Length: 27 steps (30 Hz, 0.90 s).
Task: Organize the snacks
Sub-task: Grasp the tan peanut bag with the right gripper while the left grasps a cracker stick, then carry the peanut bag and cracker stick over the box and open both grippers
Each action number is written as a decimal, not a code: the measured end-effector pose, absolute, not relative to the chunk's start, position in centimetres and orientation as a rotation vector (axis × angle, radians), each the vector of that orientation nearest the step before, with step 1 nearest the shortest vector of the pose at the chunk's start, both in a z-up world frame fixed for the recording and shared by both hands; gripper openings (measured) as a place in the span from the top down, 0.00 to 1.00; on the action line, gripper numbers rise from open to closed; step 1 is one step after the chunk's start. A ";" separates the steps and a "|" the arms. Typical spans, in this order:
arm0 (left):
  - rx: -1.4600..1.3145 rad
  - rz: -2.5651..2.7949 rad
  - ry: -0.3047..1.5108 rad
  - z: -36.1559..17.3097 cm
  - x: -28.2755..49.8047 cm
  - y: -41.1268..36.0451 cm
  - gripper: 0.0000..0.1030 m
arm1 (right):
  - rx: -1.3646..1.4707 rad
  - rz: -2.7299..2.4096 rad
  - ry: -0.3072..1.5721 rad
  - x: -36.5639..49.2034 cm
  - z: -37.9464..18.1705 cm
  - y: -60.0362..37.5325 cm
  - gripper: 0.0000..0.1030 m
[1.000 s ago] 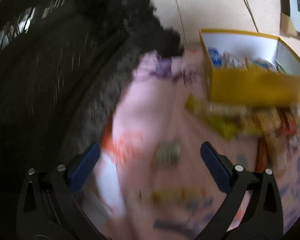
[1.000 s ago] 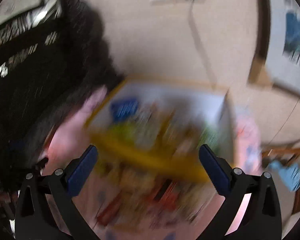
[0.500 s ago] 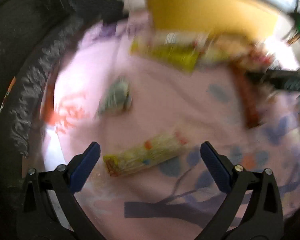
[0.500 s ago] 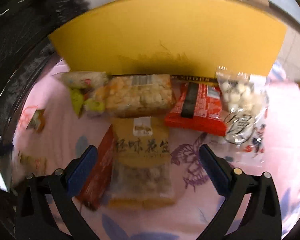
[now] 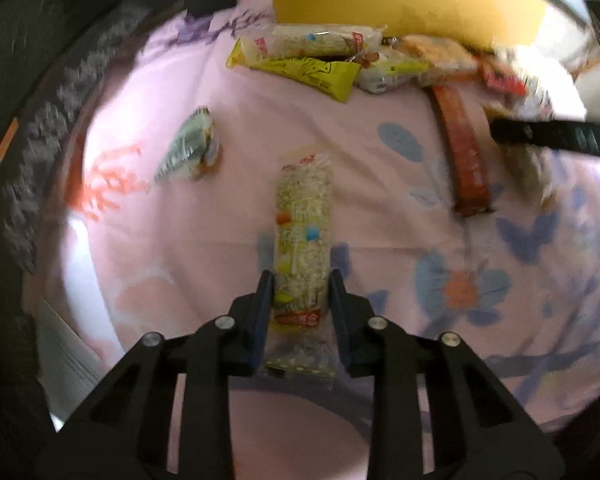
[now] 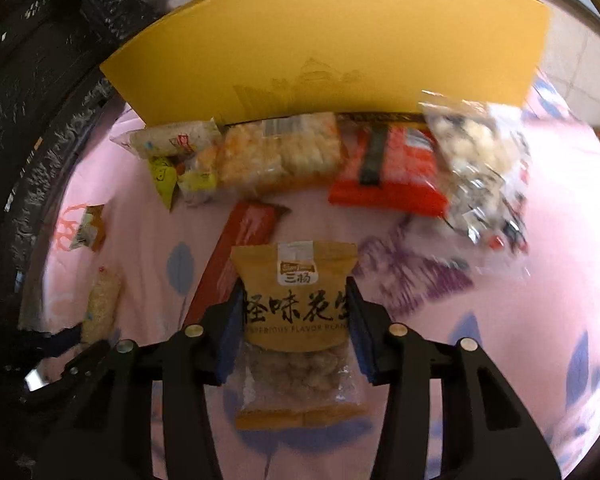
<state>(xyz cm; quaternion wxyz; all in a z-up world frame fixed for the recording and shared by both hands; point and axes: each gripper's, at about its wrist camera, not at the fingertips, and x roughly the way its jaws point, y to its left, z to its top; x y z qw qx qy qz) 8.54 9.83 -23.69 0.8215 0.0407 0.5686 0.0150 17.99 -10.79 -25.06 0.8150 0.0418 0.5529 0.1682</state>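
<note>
The left gripper [image 5: 299, 280] has just been closing and pinches the near end of a long clear-wrapped puffed-rice bar [image 5: 302, 240], light and crushable. The right gripper [image 6: 296, 300] has likewise narrowed onto a tan peanut pouch's [image 6: 296, 316] flanks; its slippery film may buckle. The yellow cardboard box [image 6: 332, 48] stands at twelve o'clock on the pink floral sheet [image 6: 500, 320].

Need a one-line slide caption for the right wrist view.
Right gripper closed on a tan peanut bag lying on the pink floral cloth, other snacks lined up before a yellow box.
</note>
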 end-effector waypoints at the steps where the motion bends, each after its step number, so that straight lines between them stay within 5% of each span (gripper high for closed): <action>1: 0.047 0.025 1.216 -23.3 8.4 10.0 0.73 | 0.096 0.360 1.176 17.5 -24.3 -11.4 0.54; 15: 0.041 0.018 1.123 -17.2 8.7 10.2 0.73 | 0.184 0.326 0.917 15.9 -13.5 -16.6 0.57; 27: 0.095 -0.098 0.746 -4.6 17.8 5.6 0.73 | 0.194 0.363 0.643 19.4 -3.4 -18.1 0.57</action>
